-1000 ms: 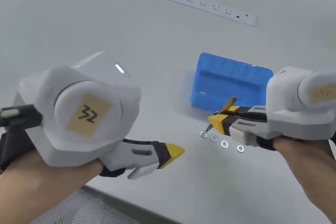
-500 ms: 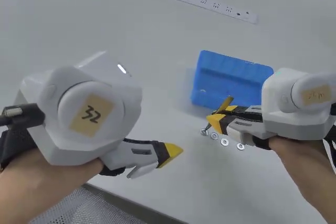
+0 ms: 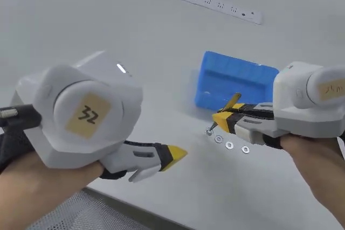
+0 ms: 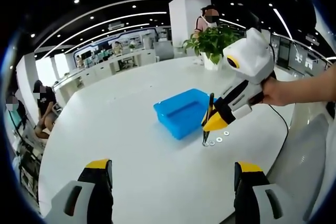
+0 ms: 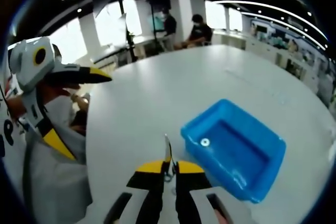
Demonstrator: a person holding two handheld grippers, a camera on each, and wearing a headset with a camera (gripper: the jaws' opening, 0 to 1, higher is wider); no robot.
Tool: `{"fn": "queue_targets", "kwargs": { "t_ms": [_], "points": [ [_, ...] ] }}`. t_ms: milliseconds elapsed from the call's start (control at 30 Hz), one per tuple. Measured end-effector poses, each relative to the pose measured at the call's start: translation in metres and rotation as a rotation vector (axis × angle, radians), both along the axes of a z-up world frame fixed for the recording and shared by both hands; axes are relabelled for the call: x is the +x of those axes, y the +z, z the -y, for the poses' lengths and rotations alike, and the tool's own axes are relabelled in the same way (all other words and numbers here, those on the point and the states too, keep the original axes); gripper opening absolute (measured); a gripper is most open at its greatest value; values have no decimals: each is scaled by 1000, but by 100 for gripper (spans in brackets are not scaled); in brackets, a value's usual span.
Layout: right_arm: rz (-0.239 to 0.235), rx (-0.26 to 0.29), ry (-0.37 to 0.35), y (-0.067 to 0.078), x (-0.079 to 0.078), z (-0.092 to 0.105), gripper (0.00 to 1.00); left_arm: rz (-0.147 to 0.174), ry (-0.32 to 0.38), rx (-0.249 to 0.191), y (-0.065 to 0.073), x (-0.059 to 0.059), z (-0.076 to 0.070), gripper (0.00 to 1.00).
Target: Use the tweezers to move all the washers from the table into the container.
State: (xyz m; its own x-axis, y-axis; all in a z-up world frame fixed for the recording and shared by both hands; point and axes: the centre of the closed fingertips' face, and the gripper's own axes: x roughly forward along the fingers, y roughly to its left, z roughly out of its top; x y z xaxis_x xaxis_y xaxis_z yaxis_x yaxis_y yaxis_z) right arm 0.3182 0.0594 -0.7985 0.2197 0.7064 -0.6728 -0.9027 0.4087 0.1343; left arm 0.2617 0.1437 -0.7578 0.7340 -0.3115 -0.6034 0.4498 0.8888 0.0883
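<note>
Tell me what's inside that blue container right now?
One washer lies on the floor of the blue container, near one corner. In the head view the right gripper covers part of its near side.

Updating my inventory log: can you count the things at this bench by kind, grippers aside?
Washers: 5 (4 on the table, 1 in the container)
Container: 1
Tweezers: 1
Power strip: 1
Total: 8
</note>
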Motion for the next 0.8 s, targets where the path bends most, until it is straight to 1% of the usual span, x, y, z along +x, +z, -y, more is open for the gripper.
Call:
{"fn": "queue_targets", "kwargs": {
  "t_ms": [233, 333, 467, 567, 700, 800],
  "points": [
    [-1, 6, 21, 16, -7, 0, 4, 6, -4, 2, 2, 0, 2, 99],
    [2, 5, 28, 20, -9, 0, 4, 4, -4, 2, 2, -1, 2, 99],
    [-13, 0, 31, 19, -10, 2, 4, 4, -2, 3, 2, -2, 1, 99],
    [-10, -4, 38, 22, -12, 4, 4, 7, 0, 3, 2, -1, 0, 99],
    [-19, 9, 34, 32, -11, 4, 4, 8, -1, 3, 3, -1, -1, 99],
    [-15, 13, 29, 40, -9, 4, 4, 5, -1, 7, 2, -1, -2, 99]
  ]
}}
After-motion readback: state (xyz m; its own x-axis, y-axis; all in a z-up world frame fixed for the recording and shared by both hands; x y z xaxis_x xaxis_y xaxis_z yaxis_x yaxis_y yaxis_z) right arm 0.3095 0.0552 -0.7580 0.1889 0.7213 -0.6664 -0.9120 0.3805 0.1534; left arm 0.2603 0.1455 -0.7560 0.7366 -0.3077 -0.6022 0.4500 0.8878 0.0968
